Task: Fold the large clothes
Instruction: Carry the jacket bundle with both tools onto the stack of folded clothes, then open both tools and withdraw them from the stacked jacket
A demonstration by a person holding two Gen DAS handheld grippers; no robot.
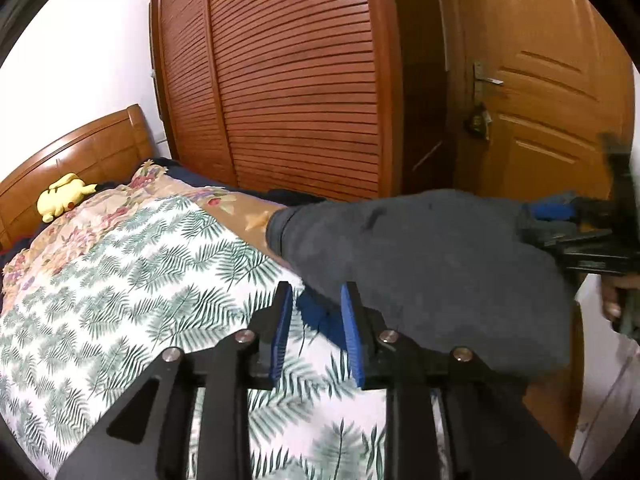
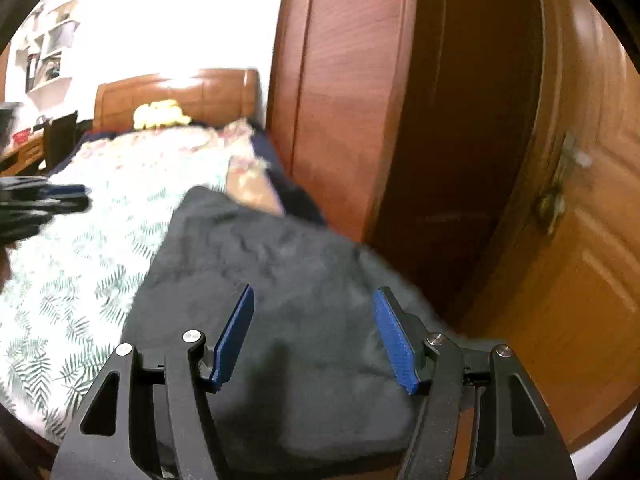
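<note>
Fingers [image 1: 285, 320] of the left gripper [image 1: 316, 330] stand apart over the bed [image 1: 120, 280]; the right gripper [image 2: 314, 336], fingers spread, hovers above the dark garment [image 2: 280, 280].

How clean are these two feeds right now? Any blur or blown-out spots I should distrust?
Left wrist view: mostly sharp, the leaf-print bedspread and dark grey garment read clearly; only the right gripper at the edge is smeared. Right wrist view: motion-blurred overall, wall overexposed, glare on the headboard, and the left gripper is streaked.
</note>
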